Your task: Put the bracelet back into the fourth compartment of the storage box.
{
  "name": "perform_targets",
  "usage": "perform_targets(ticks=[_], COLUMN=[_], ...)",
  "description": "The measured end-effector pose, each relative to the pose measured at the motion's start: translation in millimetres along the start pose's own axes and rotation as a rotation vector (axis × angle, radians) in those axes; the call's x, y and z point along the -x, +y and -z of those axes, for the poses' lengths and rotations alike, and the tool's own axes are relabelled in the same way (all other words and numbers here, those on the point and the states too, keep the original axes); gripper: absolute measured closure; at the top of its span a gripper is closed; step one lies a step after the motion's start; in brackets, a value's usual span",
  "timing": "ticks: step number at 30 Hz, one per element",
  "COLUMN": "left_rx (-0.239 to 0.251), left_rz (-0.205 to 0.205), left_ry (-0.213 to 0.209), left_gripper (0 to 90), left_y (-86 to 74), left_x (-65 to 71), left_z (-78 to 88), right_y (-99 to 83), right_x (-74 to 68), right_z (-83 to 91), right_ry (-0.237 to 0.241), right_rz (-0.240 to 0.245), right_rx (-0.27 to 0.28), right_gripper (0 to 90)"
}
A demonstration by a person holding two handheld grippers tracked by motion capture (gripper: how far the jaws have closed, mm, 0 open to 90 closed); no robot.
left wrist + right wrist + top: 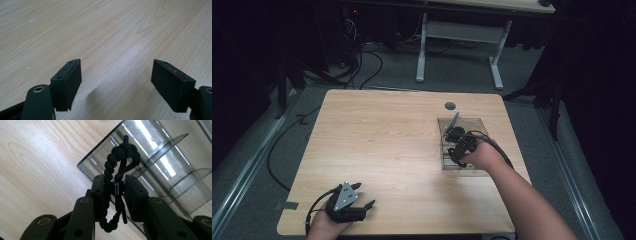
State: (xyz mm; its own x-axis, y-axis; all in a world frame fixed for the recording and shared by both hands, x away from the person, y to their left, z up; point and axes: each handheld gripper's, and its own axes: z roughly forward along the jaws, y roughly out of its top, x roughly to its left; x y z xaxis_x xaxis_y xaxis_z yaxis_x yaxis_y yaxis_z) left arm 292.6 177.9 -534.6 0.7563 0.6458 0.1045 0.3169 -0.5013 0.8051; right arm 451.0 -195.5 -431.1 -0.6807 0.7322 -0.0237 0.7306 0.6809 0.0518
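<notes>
My right gripper [114, 192] is shut on a black braided cord bracelet [117, 157], whose knotted loop sticks out past the pads. Beyond the loop lies a clear plastic organiser tray [160, 157] with thin dividers; the loop is above its near corner. From the high view, the right gripper [458, 150] is over the tray [482, 123] at the table's right side, with the bracelet [455, 134] dark above the compartments. My left gripper [365, 195] rests near the front left edge, open. Its pads [68, 82] stand wide apart with bare wood between them.
A small grey round disc [450, 105] sits in the wooden table top [382, 135] just behind the tray. A white-legged desk [462, 35] and loose cables [362, 65] are on the floor past the far edge.
</notes>
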Motion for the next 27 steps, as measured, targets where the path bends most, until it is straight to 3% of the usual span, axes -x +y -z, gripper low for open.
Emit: perform_targets(ticks=[3,4,8,11,13,14,15,17,18,27], left_rx=[0.001,0.001,0.0,0.0,0.001,0.0,0.0,-0.001,-0.001,-0.004], left_rz=[0.001,0.001,0.0,0.0,0.0,0.0,0.0,-0.001,-0.001,-0.002], left_ry=[0.0,0.0,0.0,0.0,0.0,0.0,0.0,0.0,0.0,0.002], left_gripper=[25.0,25.0,25.0,25.0,25.0,25.0,25.0,25.0,25.0,25.1], left_y=[0.0,0.0,0.0,0.0,0.0,0.0,0.0,0.0,0.0,0.2], left_x=[0.1,0.1,0.2,0.2,0.3,0.2,0.2,0.3,0.3,0.5], left_z=[-0.1,-0.1,-0.1,-0.2,-0.2,-0.1,-0.1,-0.2,-0.2,-0.3], right_y=[5.2,7.2,12.7,16.7,18.5,19.2,19.5,20.8,20.9,19.3], right_x=[2.8,5.7,5.3,7.5,6.4,8.6,4.9,8.2,6.2,8.0], right_z=[-3.8,-5.8,-13.3,-18.9,-22.2,-24.7,-24.9,-28.9,-29.4,-40.2], right_ry=[0.006,-0.001,0.007,0.007,0.013,0.012,0.019,0.018,0.03,0.029], right_rz=[-0.007,0.027,-0.005,0.034,0.023,0.061,0.01,0.066,0.032,0.036], right_rx=[0.004,0.009,-0.015,-0.013,-0.022,-0.013,-0.036,-0.024,-0.036,-0.045], right_gripper=[70.3,70.3,70.3,70.3,70.5,70.5,70.6,70.6,70.6,70.8])
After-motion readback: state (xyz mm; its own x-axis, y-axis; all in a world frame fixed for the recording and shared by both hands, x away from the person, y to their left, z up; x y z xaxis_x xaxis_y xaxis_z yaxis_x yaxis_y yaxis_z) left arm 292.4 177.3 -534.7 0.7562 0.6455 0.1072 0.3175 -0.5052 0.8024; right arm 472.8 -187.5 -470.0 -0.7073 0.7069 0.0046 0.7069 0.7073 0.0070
